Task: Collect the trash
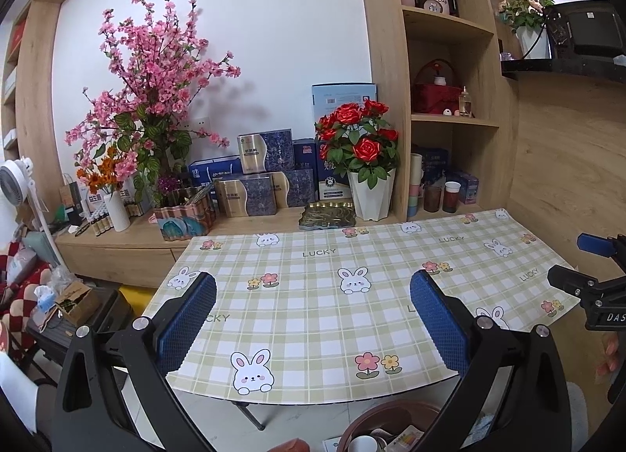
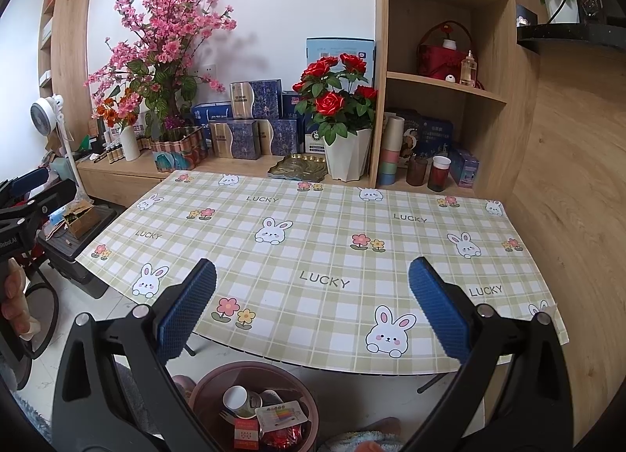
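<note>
A brown round bin [image 2: 203,385] stands on the floor below the table's front edge; it holds a paper cup [image 2: 236,399], a card packet [image 2: 279,415], a red wrapper and other trash. Its rim also shows in the left wrist view [image 1: 391,411]. My left gripper [image 1: 313,319] is open and empty, held above the front of the table [image 1: 313,256]. My right gripper [image 2: 313,315] is open and empty over the table's front edge, above the bin. The table [image 2: 321,240] carries a green checked bunny cloth with nothing lying on it.
A low wooden counter behind the table holds blue gift boxes [image 2: 254,119], a white pot of red roses [image 2: 344,150], a pink blossom arrangement [image 2: 168,41] and a green tray [image 2: 301,168]. Shelves [image 2: 442,80] with cups stand right. A black case with a box [image 2: 78,225] sits left.
</note>
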`<state>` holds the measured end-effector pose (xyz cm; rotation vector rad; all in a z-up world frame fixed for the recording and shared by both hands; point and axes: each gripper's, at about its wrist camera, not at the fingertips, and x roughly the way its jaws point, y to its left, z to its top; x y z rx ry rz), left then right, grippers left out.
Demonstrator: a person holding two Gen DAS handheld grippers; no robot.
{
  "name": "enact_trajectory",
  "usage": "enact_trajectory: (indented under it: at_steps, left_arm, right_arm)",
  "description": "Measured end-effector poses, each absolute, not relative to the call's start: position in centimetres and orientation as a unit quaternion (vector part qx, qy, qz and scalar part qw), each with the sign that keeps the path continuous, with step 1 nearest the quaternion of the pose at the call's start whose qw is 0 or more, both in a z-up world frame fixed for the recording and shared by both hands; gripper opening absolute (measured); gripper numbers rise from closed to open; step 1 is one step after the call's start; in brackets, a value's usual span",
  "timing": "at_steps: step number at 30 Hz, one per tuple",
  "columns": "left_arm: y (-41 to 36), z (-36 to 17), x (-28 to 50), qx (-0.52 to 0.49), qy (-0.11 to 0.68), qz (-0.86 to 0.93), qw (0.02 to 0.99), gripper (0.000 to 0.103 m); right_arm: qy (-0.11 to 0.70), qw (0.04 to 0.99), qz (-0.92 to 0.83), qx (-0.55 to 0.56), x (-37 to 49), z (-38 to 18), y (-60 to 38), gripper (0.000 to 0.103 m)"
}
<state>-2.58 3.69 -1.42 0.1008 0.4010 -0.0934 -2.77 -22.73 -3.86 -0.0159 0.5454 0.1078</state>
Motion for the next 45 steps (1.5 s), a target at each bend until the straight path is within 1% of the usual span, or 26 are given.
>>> enact_trajectory:
  at_steps: [45]
  left_arm:
    - [4.3, -3.9, -2.0, 0.064, 0.236, -0.036, 0.969, 0.097]
  right_arm:
    - [0.290, 0.954, 0.071, -0.026, -1.9, -5.3, -21.7, 0.097]
